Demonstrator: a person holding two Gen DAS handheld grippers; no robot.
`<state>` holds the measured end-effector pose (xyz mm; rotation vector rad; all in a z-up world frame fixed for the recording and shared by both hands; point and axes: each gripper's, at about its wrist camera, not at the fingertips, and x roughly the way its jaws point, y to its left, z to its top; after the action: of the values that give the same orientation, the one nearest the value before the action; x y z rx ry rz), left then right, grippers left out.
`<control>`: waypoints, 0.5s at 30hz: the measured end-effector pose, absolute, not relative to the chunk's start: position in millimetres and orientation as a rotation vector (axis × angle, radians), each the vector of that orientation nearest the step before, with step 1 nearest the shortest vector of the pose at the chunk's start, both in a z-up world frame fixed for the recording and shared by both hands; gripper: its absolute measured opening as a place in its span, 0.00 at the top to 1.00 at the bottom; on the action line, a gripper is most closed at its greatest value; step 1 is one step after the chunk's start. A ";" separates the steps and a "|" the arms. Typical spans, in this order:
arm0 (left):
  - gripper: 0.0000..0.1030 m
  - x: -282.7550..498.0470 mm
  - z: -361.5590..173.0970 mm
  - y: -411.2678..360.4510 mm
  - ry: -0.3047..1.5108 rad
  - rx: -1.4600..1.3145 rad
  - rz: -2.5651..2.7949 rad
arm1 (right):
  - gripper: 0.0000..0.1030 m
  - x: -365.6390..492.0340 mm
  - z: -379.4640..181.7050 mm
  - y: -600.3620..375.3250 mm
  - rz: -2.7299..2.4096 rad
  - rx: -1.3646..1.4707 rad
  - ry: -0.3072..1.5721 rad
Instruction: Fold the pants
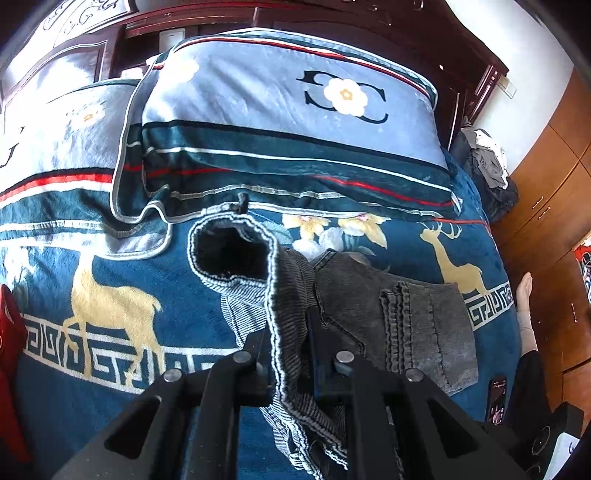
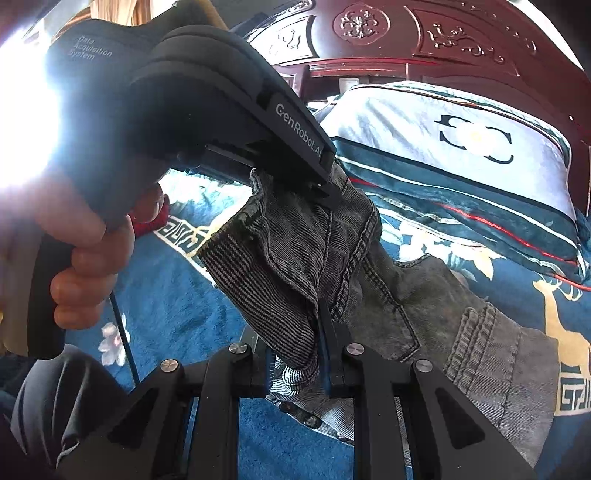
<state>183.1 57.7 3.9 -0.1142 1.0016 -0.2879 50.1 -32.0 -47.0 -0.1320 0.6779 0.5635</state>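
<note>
Grey denim pants (image 1: 399, 317), ribbed waistband (image 1: 284, 332) clamped in left gripper (image 1: 286, 363); same band pinched in right gripper (image 2: 299, 354). Lifted slightly off blue deer-print blanket (image 1: 110, 280), legs trailing. Mid-fold, probably; next: carry waistband over onto legs. Beyond: pillow (image 1: 295, 110), carved headboard (image 2: 406, 33).

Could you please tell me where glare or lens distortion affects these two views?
Right wrist view: strong glare whites out the left edge beside the hand; the pants stay sharp. Left wrist view: evenly lit, fisheye bending the pillow, dark vignette in the corners.
</note>
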 end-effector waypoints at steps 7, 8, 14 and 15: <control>0.86 182.1 10.5 39.8 0.997 -0.091 -0.297 | 0.83 47.7 -43.4 -44.5 0.549 -0.098 0.672; 0.86 181.7 11.4 37.2 0.996 -0.088 -0.299 | 0.83 47.6 -42.9 -46.3 0.547 -0.094 0.671; 0.86 180.0 16.2 22.5 0.993 -0.070 -0.311 | 0.83 46.7 -40.1 -58.7 0.538 -0.070 0.666; 0.86 179.5 16.9 20.1 0.992 -0.067 -0.312 | 0.83 46.3 -39.7 -60.8 0.536 -0.066 0.666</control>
<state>179.5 20.1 16.9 -0.0671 0.9924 -0.3125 46.3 -60.8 -39.7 -0.0660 0.6656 0.5361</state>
